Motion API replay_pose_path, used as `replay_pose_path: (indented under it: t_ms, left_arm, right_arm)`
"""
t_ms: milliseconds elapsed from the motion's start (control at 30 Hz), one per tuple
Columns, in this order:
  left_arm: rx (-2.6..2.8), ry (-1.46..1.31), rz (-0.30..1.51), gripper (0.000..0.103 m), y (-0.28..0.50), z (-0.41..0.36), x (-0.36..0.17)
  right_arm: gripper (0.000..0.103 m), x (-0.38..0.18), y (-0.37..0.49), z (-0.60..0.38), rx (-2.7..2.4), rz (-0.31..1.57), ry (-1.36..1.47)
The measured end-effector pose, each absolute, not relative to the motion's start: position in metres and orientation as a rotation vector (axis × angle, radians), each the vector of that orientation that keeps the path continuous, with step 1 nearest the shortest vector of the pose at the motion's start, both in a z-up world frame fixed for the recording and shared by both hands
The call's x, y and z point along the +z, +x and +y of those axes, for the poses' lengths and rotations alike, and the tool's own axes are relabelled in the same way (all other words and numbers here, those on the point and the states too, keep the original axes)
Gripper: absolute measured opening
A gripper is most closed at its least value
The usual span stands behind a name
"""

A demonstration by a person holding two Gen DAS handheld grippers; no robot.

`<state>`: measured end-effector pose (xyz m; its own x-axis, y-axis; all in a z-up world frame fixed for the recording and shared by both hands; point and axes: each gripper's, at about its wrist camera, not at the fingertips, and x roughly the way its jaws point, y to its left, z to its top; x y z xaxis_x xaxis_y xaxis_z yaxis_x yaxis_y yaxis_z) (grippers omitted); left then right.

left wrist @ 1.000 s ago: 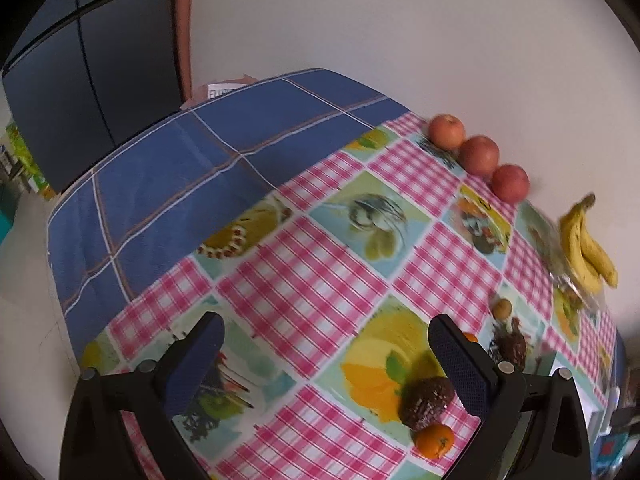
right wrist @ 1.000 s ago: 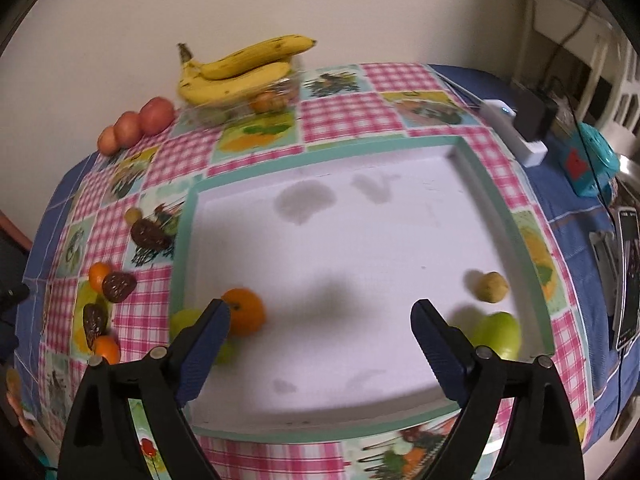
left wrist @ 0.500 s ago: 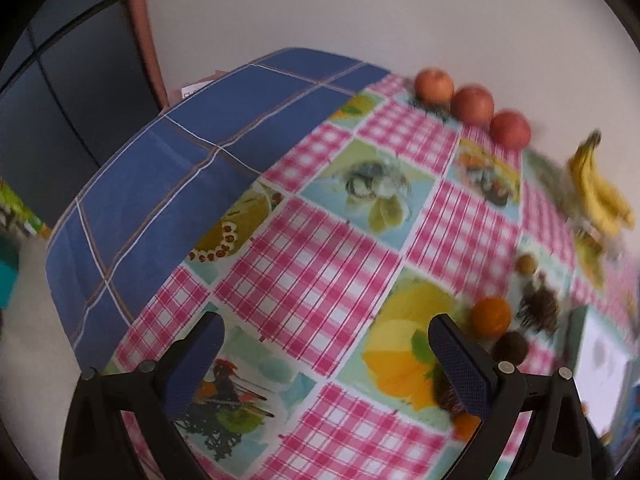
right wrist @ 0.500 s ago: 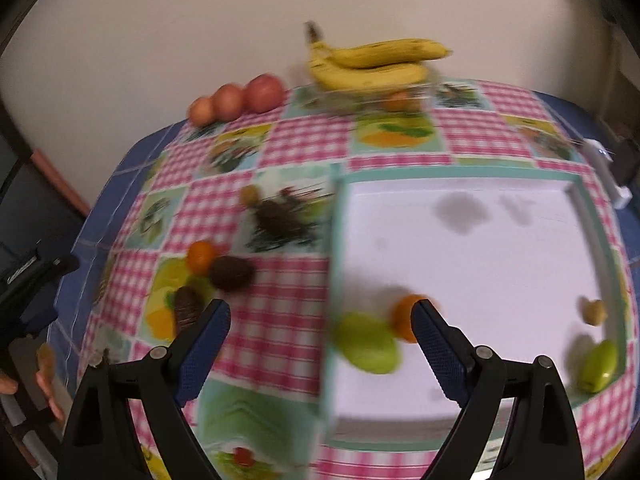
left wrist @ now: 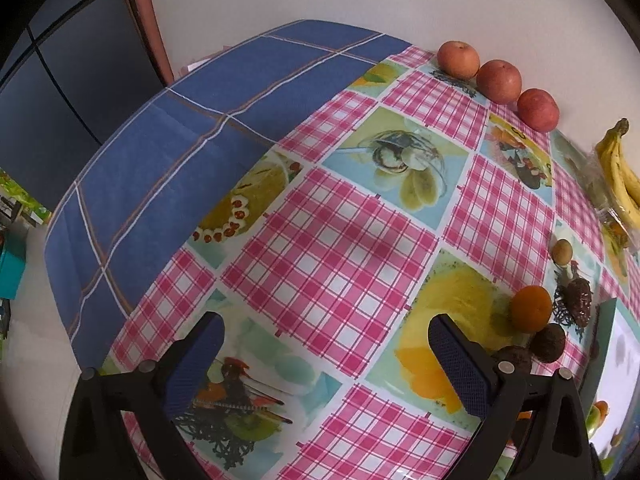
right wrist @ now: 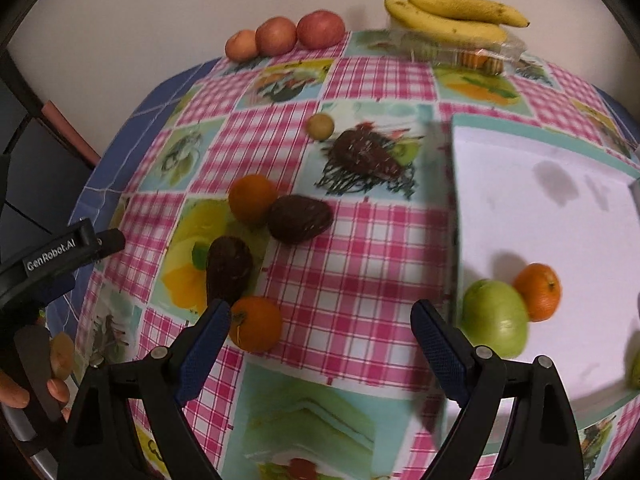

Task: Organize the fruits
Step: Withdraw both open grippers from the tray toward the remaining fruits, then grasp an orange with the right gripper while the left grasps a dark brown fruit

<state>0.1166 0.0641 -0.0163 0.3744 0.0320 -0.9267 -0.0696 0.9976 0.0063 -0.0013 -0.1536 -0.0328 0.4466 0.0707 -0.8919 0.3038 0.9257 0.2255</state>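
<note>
My right gripper (right wrist: 322,336) is open and empty above the checked tablecloth, with an orange (right wrist: 256,323) just by its left finger. Two dark avocados (right wrist: 229,269) (right wrist: 299,219), another orange (right wrist: 253,197), a dark spiky fruit (right wrist: 366,156) and a small tan fruit (right wrist: 320,126) lie beyond it. The white tray (right wrist: 560,216) at right holds a green apple (right wrist: 495,318) and an orange (right wrist: 538,292). My left gripper (left wrist: 324,356) is open and empty over the cloth, left of an orange (left wrist: 531,309) and an avocado (left wrist: 548,342).
Three red apples (right wrist: 320,29) (left wrist: 499,81) line the wall at the back. Bananas (right wrist: 448,12) (left wrist: 620,180) rest on a clear plastic box. A blue cloth (left wrist: 180,152) covers the table's left end. The left gripper's body (right wrist: 48,256) shows at the right view's left edge.
The right gripper has swung left, from over the white tray to over the cloth near the loose fruits. The left view has shifted slightly right; the fruits sit nearer its right finger.
</note>
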Motion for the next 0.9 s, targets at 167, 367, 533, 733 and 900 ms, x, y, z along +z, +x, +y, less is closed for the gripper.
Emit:
replay_pose_path:
  t_ms: [167, 367, 533, 733, 900]
  left_arm:
    - [0.061, -0.035, 1.192, 0.103, 0.117, 0.062, -0.018]
    - [0.048, -0.038, 1.194, 0.103, 0.117, 0.06, -0.018]
    - [0.03, -0.045, 1.201, 0.103, 0.117, 0.057, -0.019]
    - [-0.034, -0.082, 1.201, 0.103, 0.115, 0.049, -0.017]
    - [-0.089, -0.085, 1.205, 0.103, 0.112, 0.037, -0.017]
  right_arm:
    - [0.071, -0.041, 0.005, -0.14, -0.099, 1.129, 0.37]
    - [0.057, -0.049, 0.01, -0.125, -0.042, 1.151, 0.358]
    - [0.04, -0.052, 0.01, -0.121, -0.015, 1.16, 0.374]
    - [0.038, -0.049, 0.007, -0.127, -0.036, 1.153, 0.368]
    - [0.038, -0.045, 0.002, -0.145, -0.107, 1.144, 0.375]
